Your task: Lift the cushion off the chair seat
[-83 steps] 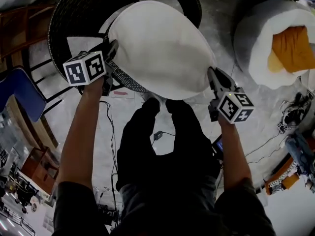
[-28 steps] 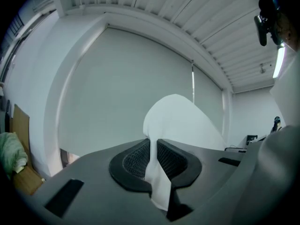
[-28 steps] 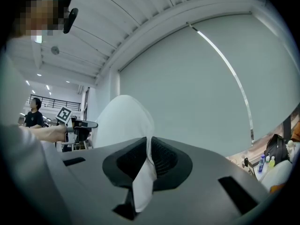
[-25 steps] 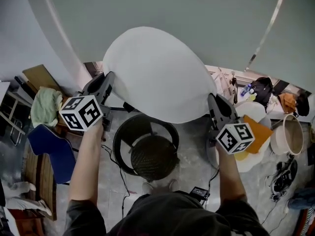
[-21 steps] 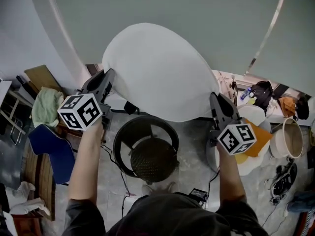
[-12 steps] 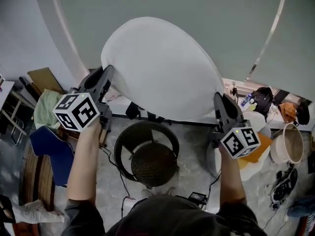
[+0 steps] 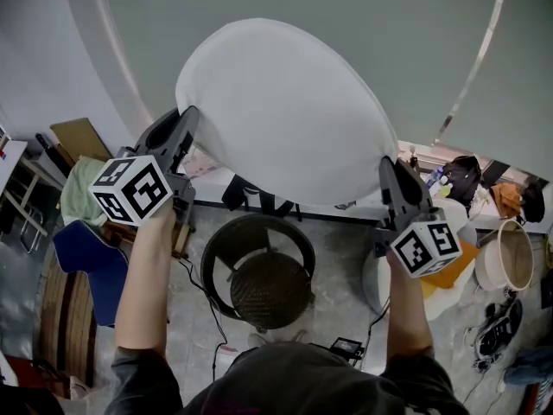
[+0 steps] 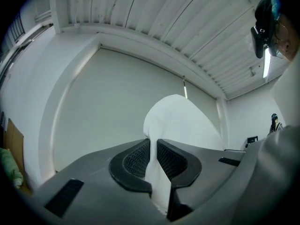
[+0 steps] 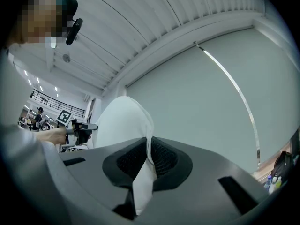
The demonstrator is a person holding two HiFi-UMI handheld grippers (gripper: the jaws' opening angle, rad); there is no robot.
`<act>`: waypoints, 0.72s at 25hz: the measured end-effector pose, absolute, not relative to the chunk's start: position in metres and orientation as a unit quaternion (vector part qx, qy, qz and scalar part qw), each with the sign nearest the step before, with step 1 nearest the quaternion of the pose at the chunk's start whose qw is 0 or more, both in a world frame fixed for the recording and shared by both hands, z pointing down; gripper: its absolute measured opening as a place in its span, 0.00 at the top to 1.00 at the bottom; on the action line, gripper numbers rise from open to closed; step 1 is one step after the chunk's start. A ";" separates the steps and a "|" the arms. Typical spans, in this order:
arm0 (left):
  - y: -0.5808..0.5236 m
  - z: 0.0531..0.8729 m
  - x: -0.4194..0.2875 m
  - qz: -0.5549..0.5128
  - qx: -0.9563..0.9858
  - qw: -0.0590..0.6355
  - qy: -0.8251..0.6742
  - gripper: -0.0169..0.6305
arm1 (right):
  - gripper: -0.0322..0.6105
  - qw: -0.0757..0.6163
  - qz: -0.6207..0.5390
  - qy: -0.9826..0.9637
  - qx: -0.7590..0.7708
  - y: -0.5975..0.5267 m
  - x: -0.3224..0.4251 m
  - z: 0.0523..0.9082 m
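A large round white cushion [image 7: 281, 111] hangs in the air, held up high above the round black wicker chair [image 7: 257, 271]. My left gripper [image 7: 185, 121] is shut on the cushion's left edge, and the white fabric [image 8: 157, 172] is pinched between its ribbed pads. At the cushion's right edge my right gripper [image 7: 388, 169] is shut on it too, with a fold of the white cloth [image 9: 144, 172] squeezed between the pads. The chair seat [image 7: 268, 290] below is bare.
A blue chair [image 7: 82, 271] and a green cloth [image 7: 82, 193] lie at the left. At the right are a white round seat with an orange cushion [image 7: 449, 266], a bucket [image 7: 505, 253] and bags. A grey wall [image 7: 302, 15] fills the background.
Both grippers have risen with the cushion, which now sits higher in the head view. The chair below has stayed put.
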State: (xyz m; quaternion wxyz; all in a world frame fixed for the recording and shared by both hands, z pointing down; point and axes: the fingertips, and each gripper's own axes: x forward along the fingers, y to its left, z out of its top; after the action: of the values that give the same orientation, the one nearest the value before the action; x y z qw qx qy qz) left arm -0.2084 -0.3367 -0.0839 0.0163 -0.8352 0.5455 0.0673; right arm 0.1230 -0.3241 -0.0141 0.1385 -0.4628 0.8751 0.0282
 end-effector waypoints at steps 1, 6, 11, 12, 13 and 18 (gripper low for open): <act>-0.337 -0.085 -0.209 0.068 -0.835 0.017 0.546 0.89 | 0.89 0.139 0.029 0.875 -0.464 -0.324 0.123 -0.015; -0.337 -0.087 -0.207 0.069 -0.835 0.019 0.546 0.89 | 0.89 0.139 0.034 0.874 -0.465 -0.325 0.124 -0.019; -0.342 -0.084 -0.207 0.068 -0.833 0.015 0.548 0.89 | 0.89 0.136 0.032 0.873 -0.466 -0.330 0.125 -0.017; -0.342 -0.084 -0.208 0.068 -0.833 0.014 0.548 0.89 | 0.89 0.135 0.032 0.874 -0.466 -0.331 0.124 -0.017; -0.342 -0.084 -0.209 0.069 -0.833 0.014 0.549 0.89 | 0.89 0.136 0.031 0.874 -0.466 -0.331 0.123 -0.017; -0.343 -0.083 -0.212 0.069 -0.833 0.014 0.549 0.89 | 0.89 0.135 0.028 0.873 -0.468 -0.332 0.120 -0.015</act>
State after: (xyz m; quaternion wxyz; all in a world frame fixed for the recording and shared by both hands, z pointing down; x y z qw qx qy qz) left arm -0.2121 -0.3427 -0.0828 0.0136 -0.8331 0.5486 0.0690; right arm 0.1200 -0.3319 -0.0150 0.1353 -0.4679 0.8729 0.0276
